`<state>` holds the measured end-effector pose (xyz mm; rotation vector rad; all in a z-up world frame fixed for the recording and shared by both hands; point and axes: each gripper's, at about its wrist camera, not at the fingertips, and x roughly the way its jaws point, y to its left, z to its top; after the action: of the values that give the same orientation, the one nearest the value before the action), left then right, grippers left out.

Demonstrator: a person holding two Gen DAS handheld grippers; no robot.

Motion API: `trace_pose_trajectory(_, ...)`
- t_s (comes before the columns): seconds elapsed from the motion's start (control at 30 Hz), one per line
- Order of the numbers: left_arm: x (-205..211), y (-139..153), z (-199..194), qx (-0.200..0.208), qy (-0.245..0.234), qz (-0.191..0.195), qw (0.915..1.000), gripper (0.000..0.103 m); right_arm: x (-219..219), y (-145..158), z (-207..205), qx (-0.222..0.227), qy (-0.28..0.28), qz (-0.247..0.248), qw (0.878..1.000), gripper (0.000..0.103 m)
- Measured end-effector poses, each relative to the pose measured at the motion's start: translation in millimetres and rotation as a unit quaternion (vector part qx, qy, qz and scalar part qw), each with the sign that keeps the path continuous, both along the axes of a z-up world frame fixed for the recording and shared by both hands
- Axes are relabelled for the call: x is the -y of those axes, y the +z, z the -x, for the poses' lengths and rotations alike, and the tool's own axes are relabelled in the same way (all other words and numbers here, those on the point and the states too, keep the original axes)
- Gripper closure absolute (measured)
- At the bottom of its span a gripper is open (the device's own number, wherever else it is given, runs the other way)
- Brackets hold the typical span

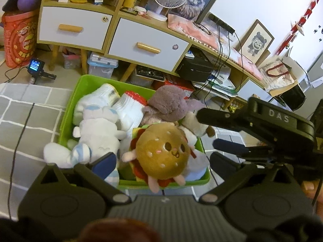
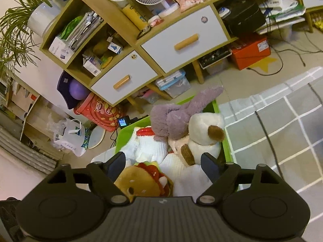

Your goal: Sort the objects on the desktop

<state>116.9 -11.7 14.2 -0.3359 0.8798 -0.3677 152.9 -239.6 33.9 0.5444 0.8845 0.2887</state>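
Note:
A green bin (image 1: 70, 109) on the floor is heaped with soft toys and socks: a burger plush (image 1: 161, 153), a white and blue plush (image 1: 97, 133), a purple plush (image 1: 169, 102), white socks (image 1: 129, 111) and a white and brown plush (image 1: 193, 123). My left gripper (image 1: 163, 161) is open, its fingers either side of the burger plush. My right gripper (image 2: 165, 165) is open above the bin (image 2: 227, 147), over the burger plush (image 2: 139, 181) and the white and brown plush (image 2: 203, 131). The right gripper also shows in the left wrist view (image 1: 206, 129).
A wooden desk with white drawers (image 1: 147, 46) stands behind the bin, with boxes and a clear tub (image 1: 101, 64) under it. A grey checked rug (image 2: 282, 125) covers the floor. A red bag (image 1: 18, 38) and a small screen device (image 1: 36, 65) sit to the left.

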Motion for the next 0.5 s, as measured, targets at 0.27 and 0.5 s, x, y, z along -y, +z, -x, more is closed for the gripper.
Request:
trace_pose_trajectory(0.27,-11.4,24.0,30.8,-0.009,0.029,-0.024,0.9992,0.001,4.0,29.3,34.8,0.001,-0.005,0.022,1.000,0.014)
trace_pose_trajectory(0.5,-16.4,22.4,56.8,-0.036,0.053,-0.060,0.9961,0.001,-4.4,36.0,66.2,-0.009,0.008,0.039,0.999,0.014)
